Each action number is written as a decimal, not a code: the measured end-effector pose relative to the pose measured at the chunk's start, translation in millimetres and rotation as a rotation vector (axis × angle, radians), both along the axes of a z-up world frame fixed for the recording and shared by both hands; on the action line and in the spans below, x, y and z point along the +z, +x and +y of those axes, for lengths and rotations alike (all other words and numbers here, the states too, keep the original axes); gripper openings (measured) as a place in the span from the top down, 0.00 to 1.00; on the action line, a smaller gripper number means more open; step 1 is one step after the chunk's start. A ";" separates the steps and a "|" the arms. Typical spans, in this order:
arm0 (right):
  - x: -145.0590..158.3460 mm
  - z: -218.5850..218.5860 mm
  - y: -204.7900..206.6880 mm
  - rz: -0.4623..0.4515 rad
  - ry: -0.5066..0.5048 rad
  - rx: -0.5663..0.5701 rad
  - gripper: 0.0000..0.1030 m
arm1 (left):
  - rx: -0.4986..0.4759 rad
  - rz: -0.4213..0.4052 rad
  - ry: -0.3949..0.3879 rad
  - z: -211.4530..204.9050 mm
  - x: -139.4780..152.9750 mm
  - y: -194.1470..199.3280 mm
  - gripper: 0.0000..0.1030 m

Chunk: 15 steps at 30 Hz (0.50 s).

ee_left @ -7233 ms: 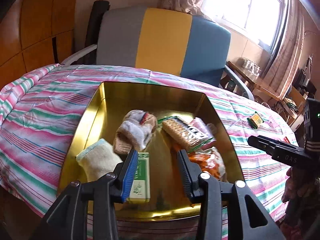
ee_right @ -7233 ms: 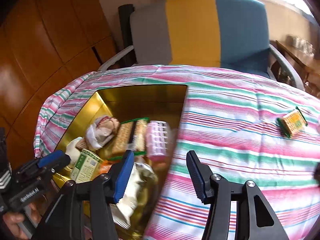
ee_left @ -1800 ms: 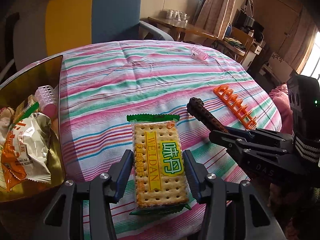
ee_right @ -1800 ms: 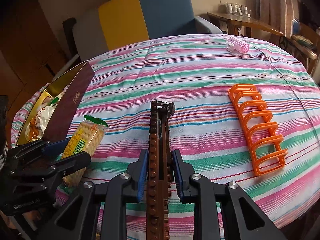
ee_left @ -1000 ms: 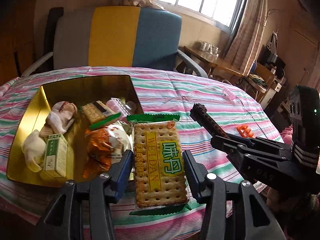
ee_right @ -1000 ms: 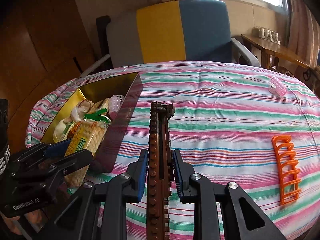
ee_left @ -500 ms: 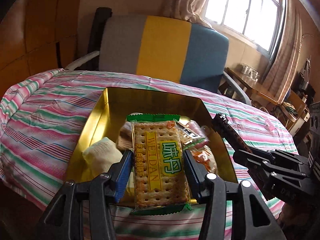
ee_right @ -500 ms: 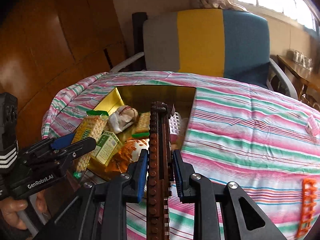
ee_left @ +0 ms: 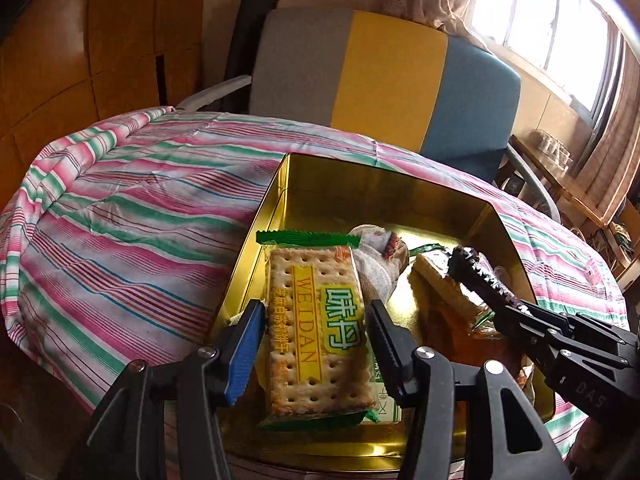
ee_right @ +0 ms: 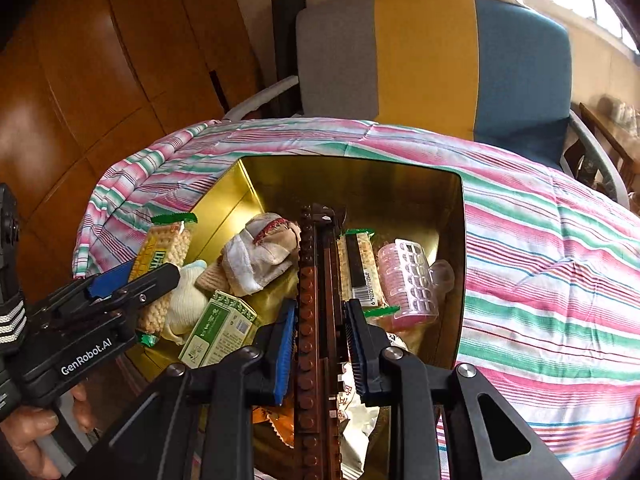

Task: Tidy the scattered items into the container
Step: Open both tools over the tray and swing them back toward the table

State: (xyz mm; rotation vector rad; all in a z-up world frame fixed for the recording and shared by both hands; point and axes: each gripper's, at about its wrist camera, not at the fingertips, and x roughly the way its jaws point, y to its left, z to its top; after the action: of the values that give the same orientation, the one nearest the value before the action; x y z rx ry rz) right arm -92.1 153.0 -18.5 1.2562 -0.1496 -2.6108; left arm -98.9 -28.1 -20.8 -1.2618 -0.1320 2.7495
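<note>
I read "WEIDAN" on the green-edged cracker packet (ee_left: 318, 332), "GenRobot.AI" on the black left gripper (ee_right: 132, 276), "DAS" on the black right gripper (ee_left: 472, 276).

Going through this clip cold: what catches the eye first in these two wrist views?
The gold tin on the striped tablecloth, already full of snacks and socks. Over it, the left tool has just been opening around a Weidan cracker packet, while the right tool is shut on a long brown brick strip.

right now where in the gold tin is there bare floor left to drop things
Bare gold floor shows at the far end of the tin, between the back wall and the rolled socks. The near half is crowded: green box, cracker pack, pink hair roller and snack bags cover it.
</note>
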 end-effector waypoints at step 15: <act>10.3 73.4 37.3 0.054 -0.172 -0.122 0.26 | -0.012 0.091 -0.002 9.6 30.3 30.3 0.41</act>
State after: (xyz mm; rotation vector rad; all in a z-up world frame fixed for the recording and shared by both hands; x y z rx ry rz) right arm -54.8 226.4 -8.2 1.1502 -0.4448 -2.6634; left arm -68.6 -18.5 9.4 -1.1310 -0.1136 2.7913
